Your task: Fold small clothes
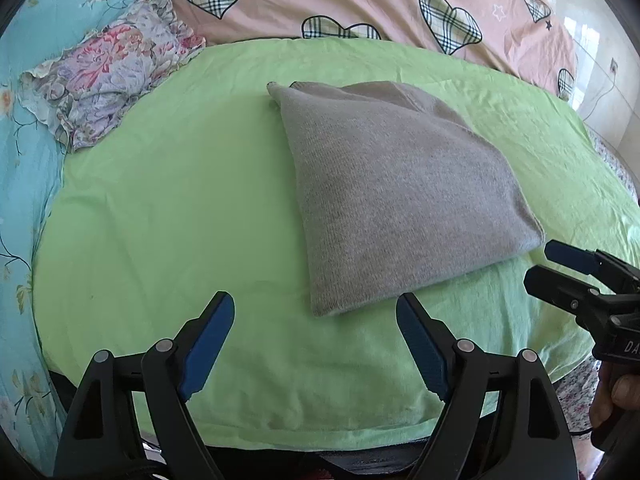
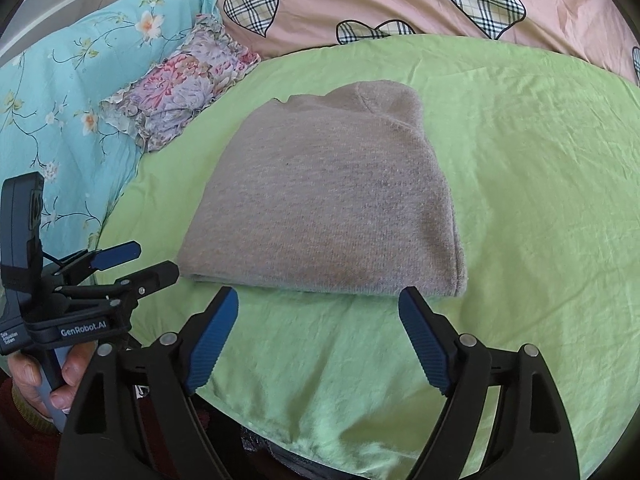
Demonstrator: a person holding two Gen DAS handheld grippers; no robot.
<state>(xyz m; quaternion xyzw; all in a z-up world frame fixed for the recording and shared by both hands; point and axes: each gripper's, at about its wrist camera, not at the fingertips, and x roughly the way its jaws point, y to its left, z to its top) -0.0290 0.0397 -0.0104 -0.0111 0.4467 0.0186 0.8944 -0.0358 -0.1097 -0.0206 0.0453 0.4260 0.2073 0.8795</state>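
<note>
A grey knit garment [image 1: 396, 188] lies folded into a flat rectangle on the green sheet [image 1: 180, 208]; it also shows in the right wrist view [image 2: 332, 200]. My left gripper [image 1: 316, 308] is open and empty, just short of the garment's near left corner. It also appears at the left of the right wrist view [image 2: 154, 262]. My right gripper [image 2: 318, 300] is open and empty, just short of the garment's near edge. It also appears at the right of the left wrist view [image 1: 540, 262], near the garment's near right corner.
A folded floral garment [image 1: 108, 76] lies at the far left on the sheet's edge [image 2: 180, 92]. A turquoise floral cover [image 1: 24, 168] lies to the left. A pink cover with plaid hearts [image 1: 360, 4] lies behind. The green sheet's front edge [image 2: 320, 440] drops off near me.
</note>
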